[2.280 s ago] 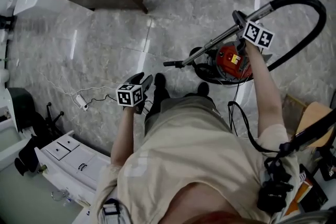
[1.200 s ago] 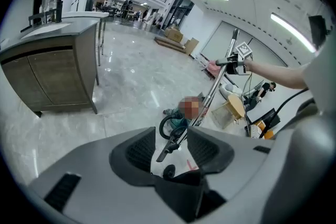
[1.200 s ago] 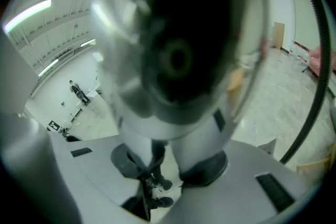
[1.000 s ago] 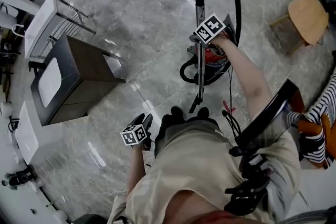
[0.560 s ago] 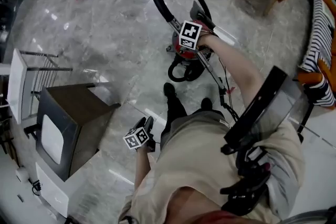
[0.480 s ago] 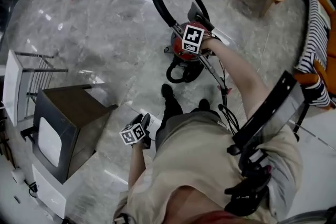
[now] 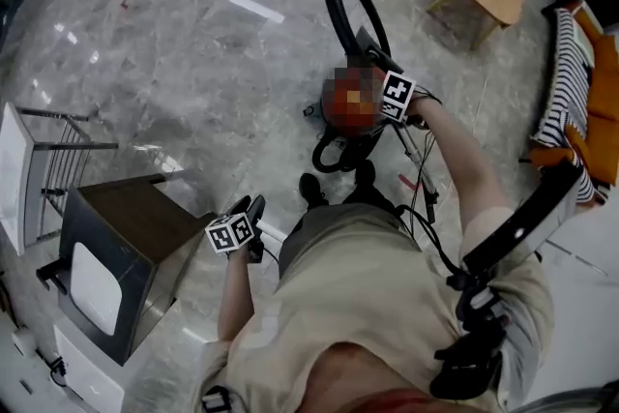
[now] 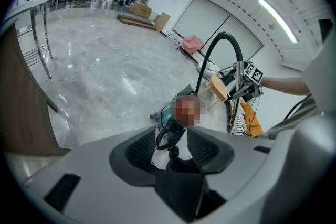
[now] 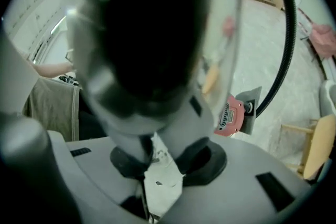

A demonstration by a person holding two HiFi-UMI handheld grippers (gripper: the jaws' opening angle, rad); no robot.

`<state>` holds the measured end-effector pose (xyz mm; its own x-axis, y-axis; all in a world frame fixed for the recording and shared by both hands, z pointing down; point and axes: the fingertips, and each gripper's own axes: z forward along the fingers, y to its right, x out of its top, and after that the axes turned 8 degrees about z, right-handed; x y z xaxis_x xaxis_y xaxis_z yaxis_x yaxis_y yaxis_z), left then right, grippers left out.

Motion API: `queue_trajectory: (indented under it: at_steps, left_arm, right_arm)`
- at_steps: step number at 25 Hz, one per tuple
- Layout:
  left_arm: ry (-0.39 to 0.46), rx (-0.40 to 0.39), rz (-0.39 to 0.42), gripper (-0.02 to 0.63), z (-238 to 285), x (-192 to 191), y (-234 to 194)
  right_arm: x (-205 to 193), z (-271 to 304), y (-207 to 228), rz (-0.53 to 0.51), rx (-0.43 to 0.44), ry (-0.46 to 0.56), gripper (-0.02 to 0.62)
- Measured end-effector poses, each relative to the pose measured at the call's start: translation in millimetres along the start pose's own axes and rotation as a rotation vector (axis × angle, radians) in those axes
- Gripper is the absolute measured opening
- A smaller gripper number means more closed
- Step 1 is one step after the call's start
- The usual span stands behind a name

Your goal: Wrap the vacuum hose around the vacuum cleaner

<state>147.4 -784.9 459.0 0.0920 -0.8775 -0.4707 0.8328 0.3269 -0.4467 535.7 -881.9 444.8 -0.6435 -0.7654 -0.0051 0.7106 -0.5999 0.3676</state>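
Jaws of right gripper [image 9: 159, 161] clamped on vacuum wand [image 9: 152, 60], left gripper's [image 8: 172, 139] apart (empty)

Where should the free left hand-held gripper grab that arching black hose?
Probably mid-arch, where the hose stands clear of the vacuum cleaner, coming from the open floor side with jaws across the round tube; the right hand-held gripper clamps the wand.

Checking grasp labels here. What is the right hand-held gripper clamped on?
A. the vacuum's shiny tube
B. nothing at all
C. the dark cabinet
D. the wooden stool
A: in the right gripper view the right hand-held gripper has its jaws pressed on the shiny tube, with the red vacuum cleaner beyond it.
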Motion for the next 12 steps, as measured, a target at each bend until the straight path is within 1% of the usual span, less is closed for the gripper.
queue_trajectory:
  at_steps: [3,6,9,12]
  left_arm:
    - [-0.039,0.0,0.005,0.192,3.6,-0.4,8.3]
    - [-0.092,0.03,0.044,0.192,0.2,-0.6,19.0]
    - [-0.131,0.089,0.069,0.192,-7.4,2.9,27.2]
    - [-0.149,0.144,0.034,0.192,-15.7,0.2,39.1]
  right_arm:
    - [2.5,2.6,16.7,0.055,0.036,-0.017,0.114]
    - [12.5,17.0,31.5,0.072,0.078,-0.034,0.118]
    - [24.8,36.1,39.8,0.044,0.134,-0.043,0.118]
    - [34.0,62.2,39.8,-0.019,0.176,-0.055,0.118]
